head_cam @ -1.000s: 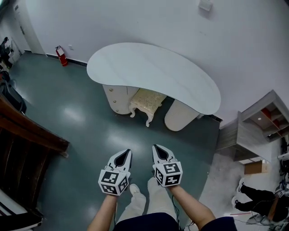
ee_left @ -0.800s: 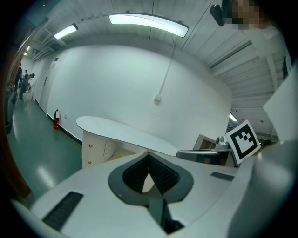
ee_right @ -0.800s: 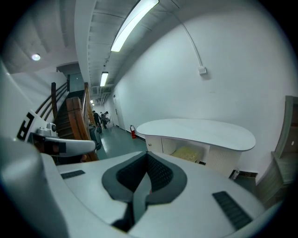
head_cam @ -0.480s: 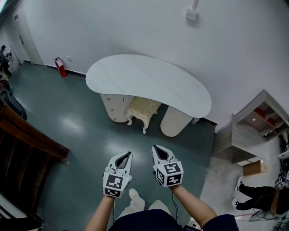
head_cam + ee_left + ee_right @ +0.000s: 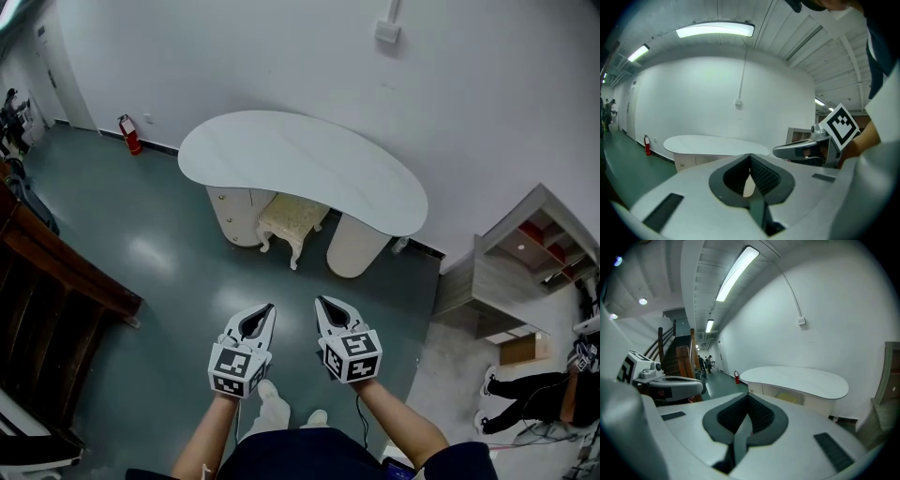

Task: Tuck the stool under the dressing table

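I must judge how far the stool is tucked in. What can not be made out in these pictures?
Stool, far half: head view, hidden under the table top.
Stool legs: right gripper view, hidden behind the body of the right gripper.
Shelf unit: head view, cut off by the right edge.

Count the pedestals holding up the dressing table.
2. Left pedestal and right pedestal stand under the tabletop, the stool between them; any support farther back would be hidden.
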`<state>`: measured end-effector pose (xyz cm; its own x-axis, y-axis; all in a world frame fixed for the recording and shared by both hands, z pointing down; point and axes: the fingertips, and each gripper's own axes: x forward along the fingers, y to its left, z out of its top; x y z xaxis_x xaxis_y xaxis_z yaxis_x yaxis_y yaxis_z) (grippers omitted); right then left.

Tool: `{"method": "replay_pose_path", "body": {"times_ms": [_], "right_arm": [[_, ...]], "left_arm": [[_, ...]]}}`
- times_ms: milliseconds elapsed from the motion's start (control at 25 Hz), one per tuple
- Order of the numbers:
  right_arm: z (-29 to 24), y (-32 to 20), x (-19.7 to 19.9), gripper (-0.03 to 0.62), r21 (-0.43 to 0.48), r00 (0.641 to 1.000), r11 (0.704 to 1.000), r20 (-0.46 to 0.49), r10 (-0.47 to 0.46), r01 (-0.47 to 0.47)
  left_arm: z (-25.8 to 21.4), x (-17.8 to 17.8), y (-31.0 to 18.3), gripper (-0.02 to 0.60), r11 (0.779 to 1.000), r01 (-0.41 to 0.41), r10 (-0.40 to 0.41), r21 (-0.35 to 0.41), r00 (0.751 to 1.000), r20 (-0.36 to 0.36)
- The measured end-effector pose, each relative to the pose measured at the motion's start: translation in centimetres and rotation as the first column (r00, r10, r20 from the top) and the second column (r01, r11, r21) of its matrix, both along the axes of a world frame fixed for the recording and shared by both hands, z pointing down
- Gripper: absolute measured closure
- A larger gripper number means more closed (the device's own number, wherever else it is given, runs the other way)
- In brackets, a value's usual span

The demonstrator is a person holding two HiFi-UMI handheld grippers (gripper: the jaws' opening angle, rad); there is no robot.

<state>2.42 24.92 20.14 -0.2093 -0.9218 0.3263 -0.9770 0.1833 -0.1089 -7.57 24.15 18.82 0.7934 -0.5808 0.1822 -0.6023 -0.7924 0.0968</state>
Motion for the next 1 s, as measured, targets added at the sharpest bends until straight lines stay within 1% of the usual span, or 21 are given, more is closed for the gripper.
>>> {"method": "replay_pose_path", "body": {"times_ms": [120,440,600,800,1000], "right_arm": [[-0.8,1.2,0.7,0.585,0.022,1.0,1.0,0.0,-0.013,0.013],[-1.7,4.4,1.5,0.585,0.056,0.999,0.997,0.014,-0.044,0.043],[-2.9,5.4,1.5,0.585,0.09,0.998,0.994,0.013,-0.058,0.056],[-4.4,7.0,1.1,0.585,0.132,0.996,0.987,-0.003,-0.088,0.088],[-5.4,9.2,1.1,0.585,0.164,0.994,0.98,-0.008,-0.11,0.109]], "left_arm": [[-0.8,0.9,0.9,0.569,1.0,0.017,-0.018,-0.018,0.999,-0.036],[-1.7,1.9,4.2,0.569,0.998,0.06,-0.06,0.003,0.997,-0.045],[-2.1,2.0,5.3,0.569,0.996,0.083,-0.084,-0.022,0.994,-0.067],[-2.9,2.3,7.3,0.569,0.995,0.101,-0.101,0.0,0.993,-0.068],[-3.9,3.1,9.5,0.569,0.995,0.103,-0.101,0.012,0.991,-0.087]]}}
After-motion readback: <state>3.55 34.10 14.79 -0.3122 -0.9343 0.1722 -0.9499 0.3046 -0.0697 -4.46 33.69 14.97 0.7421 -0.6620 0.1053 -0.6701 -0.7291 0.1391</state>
